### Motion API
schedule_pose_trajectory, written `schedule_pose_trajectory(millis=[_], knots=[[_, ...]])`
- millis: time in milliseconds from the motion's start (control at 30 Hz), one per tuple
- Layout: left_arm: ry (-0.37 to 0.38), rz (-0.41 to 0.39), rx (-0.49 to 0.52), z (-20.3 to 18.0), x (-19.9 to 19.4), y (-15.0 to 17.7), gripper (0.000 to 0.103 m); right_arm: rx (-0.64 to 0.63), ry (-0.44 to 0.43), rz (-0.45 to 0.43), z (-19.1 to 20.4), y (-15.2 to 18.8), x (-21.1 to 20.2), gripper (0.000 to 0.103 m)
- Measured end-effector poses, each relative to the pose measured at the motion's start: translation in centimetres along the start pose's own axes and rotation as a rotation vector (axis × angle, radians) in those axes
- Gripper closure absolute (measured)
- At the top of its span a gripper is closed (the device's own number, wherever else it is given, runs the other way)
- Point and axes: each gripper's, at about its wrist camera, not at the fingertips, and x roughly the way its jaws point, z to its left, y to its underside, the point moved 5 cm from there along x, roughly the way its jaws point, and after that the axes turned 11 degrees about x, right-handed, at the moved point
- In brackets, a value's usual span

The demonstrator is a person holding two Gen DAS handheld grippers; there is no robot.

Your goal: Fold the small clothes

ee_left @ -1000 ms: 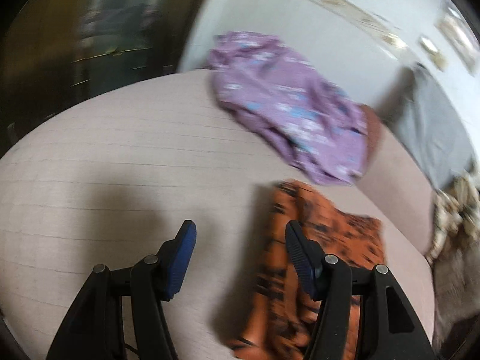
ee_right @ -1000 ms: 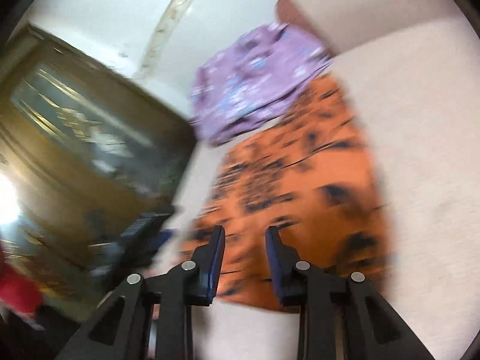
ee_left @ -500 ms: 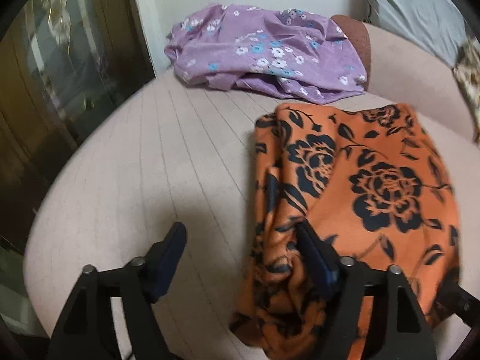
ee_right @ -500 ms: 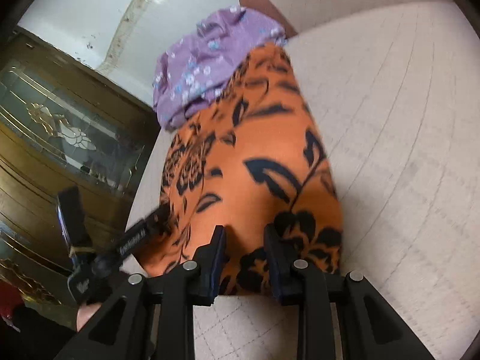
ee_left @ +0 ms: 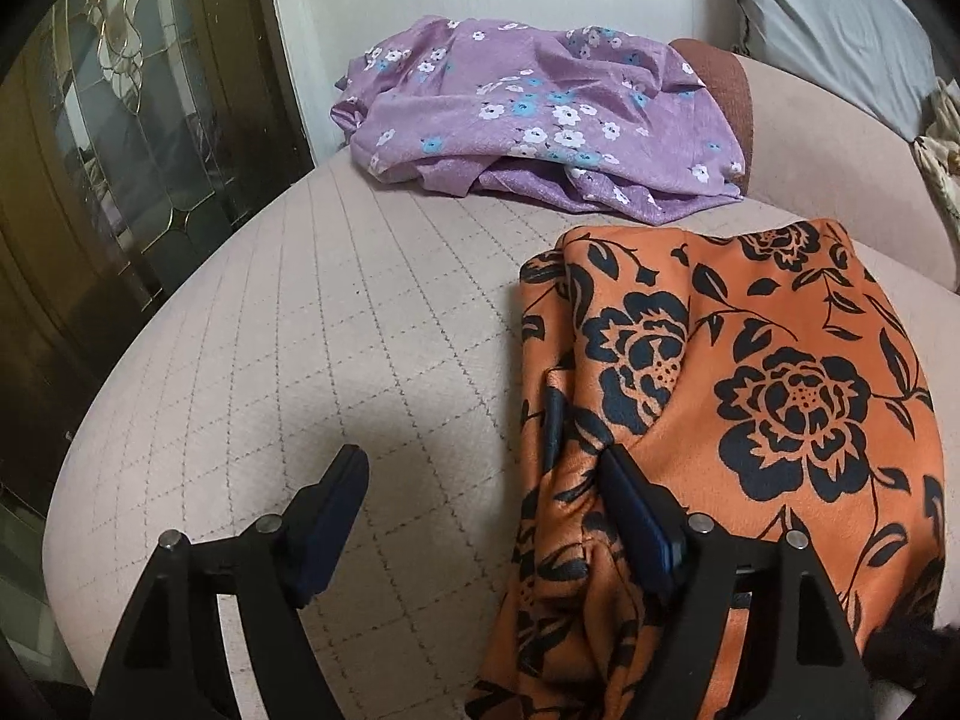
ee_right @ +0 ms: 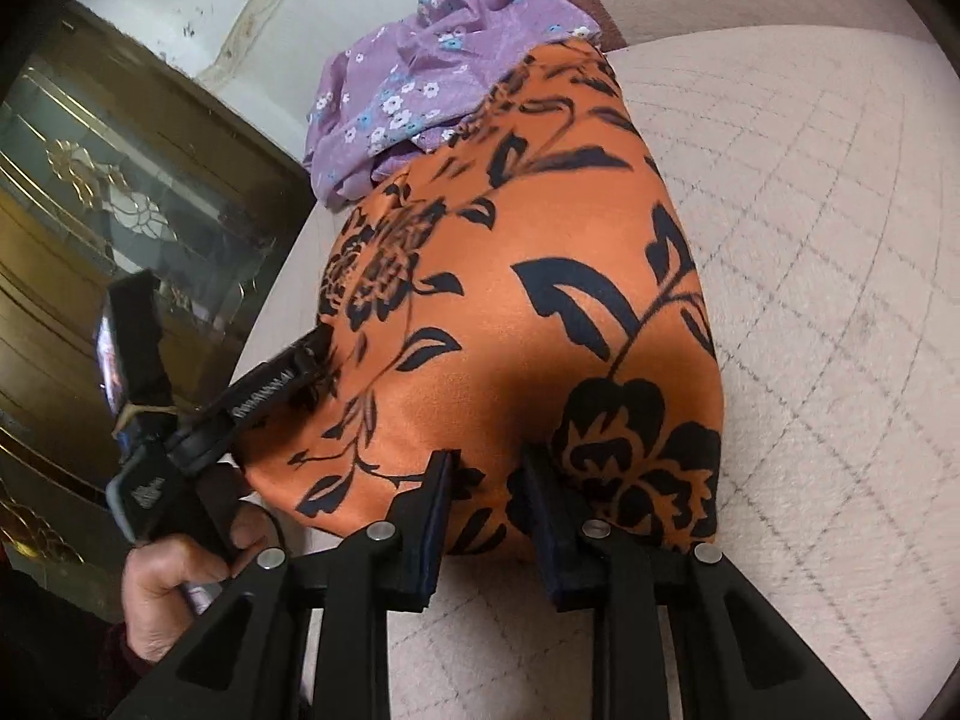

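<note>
The orange cloth [ee_left: 780, 396] lies folded on the sofa cushion [ee_left: 336, 324], right of centre in the left view, clear of the purple cloth [ee_left: 540, 114] heaped at the top. The left gripper [ee_left: 486, 486] has just opened wide, one finger at the cloth's crumpled left edge, likely letting go. The right gripper [ee_right: 486, 468], fingers narrow, seems to pinch the near hem to keep it flat.
</note>
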Motion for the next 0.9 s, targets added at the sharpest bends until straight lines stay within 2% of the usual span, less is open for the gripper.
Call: schedule_pose_trajectory(millis=[33, 133, 200, 367, 500, 600, 667, 800, 900], knots=[[0.000, -0.001, 0.003, 0.0, 0.0, 0.0, 0.022, -0.016, -0.005, -0.008, 0.4, -0.3, -0.5, 0.074], [0.006, -0.001, 0.002, 0.0, 0.0, 0.0, 0.022, -0.097, 0.011, -0.114, 2.4, -2.5, -2.6, 0.074], [0.008, -0.001, 0.001, 0.1, 0.1, 0.0, 0.022, -0.105, 0.019, -0.147, 3.2, -4.3, -2.9, 0.074], [0.010, -0.007, 0.012, 0.0, 0.2, -0.1, 0.022, -0.109, 0.124, -0.186, 3.4, -8.7, -1.5, 0.074], [0.017, -0.011, 0.010, 0.1, 0.3, -0.1, 0.020, -0.054, 0.187, -0.155, 2.3, -11.6, 1.8, 0.075], [0.019, -0.015, 0.017, 0.0, 0.4, -0.1, 0.019, 0.002, 0.228, -0.090, 0.4, -12.6, 5.2, 0.076], [0.015, -0.017, 0.020, 0.0, 0.4, -0.1, 0.019, -0.033, 0.250, -0.106, 0.2, -12.9, 6.2, 0.076], [0.019, -0.017, 0.012, 0.1, 0.5, -0.1, 0.018, -0.048, 0.276, -0.095, 0.5, -13.2, 6.5, 0.076], [0.019, -0.016, 0.003, 0.2, 0.6, 0.0, 0.016, -0.057, 0.241, -0.094, 0.9, -12.8, 5.0, 0.076]])
